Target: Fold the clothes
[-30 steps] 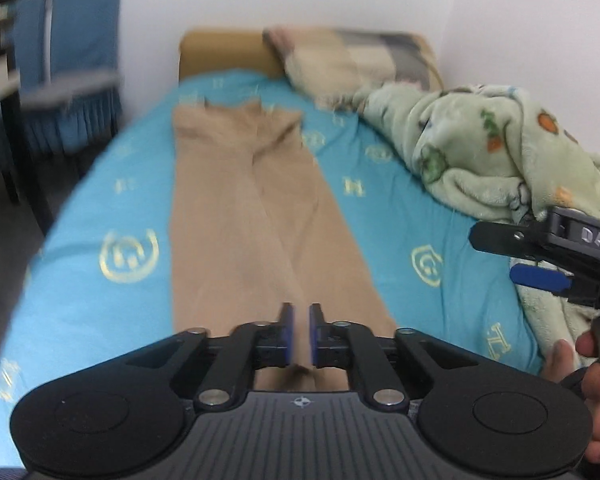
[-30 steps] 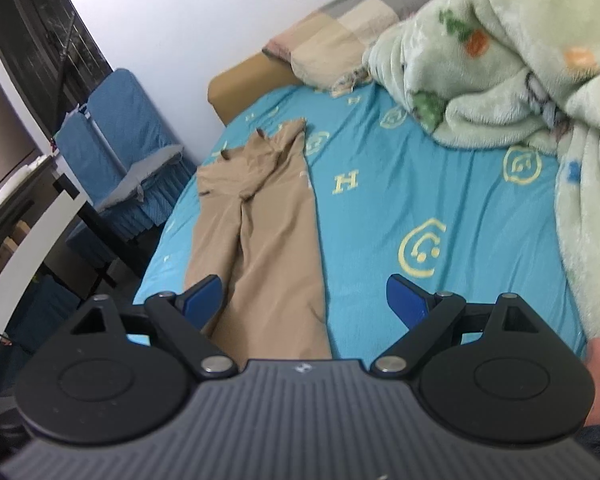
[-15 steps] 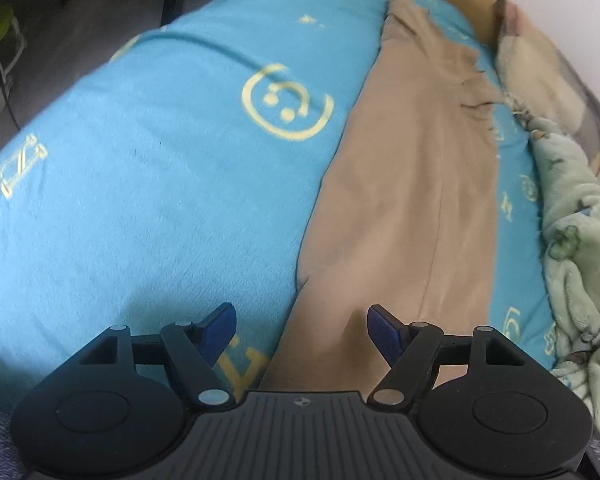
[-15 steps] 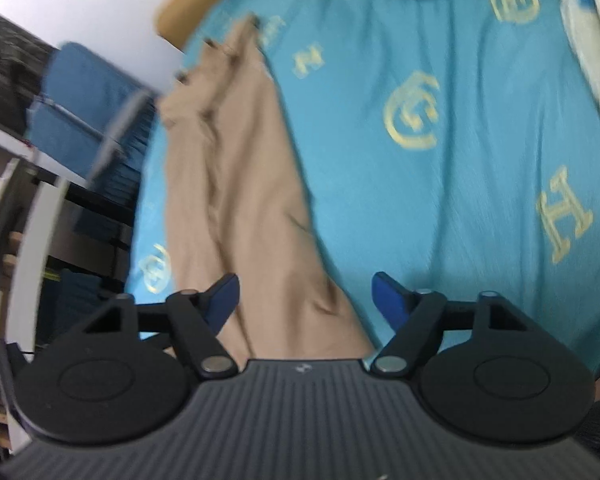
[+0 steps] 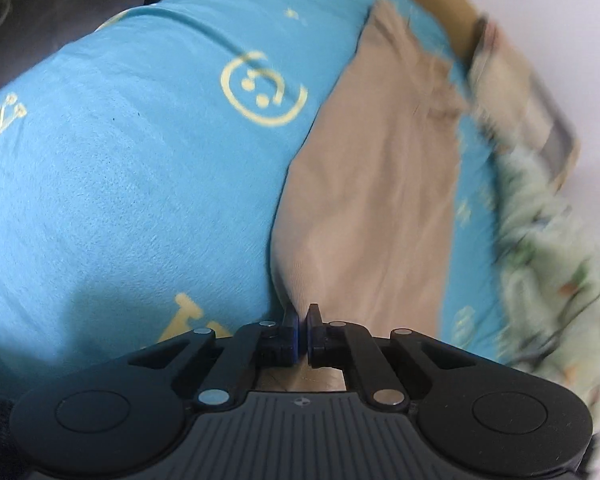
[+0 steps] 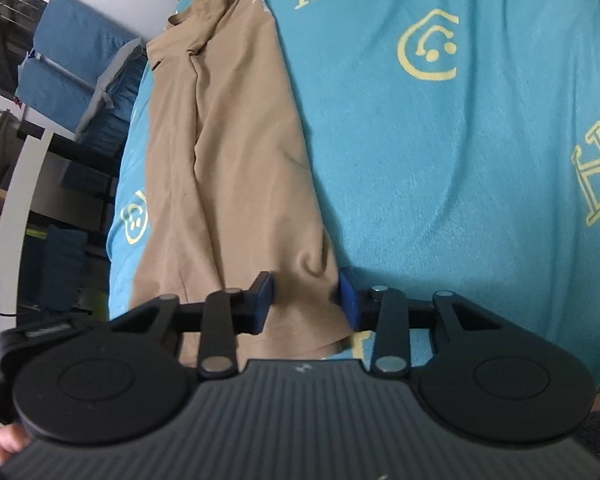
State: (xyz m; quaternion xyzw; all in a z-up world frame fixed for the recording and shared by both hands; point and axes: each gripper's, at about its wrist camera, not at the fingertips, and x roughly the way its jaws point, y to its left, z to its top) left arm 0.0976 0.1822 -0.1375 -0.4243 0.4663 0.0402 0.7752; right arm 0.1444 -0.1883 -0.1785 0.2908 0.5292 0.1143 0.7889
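Lying lengthwise, tan trousers pinched by left gripper; right gripper fingers apart.

I count one pair of tan trousers on one blue bedsheet; one green blanket; one pillow. Two grippers are mine: left gripper, right gripper; two blue chairs.

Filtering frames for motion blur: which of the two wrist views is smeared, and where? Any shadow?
Left wrist: right side smeared, the green blanket and pillow streaked; bedsheet and left gripper sharp; shadow on the sheet at lower left. Right wrist: mostly sharp, trousers crisp, right gripper clear; fisheye bends the edges.
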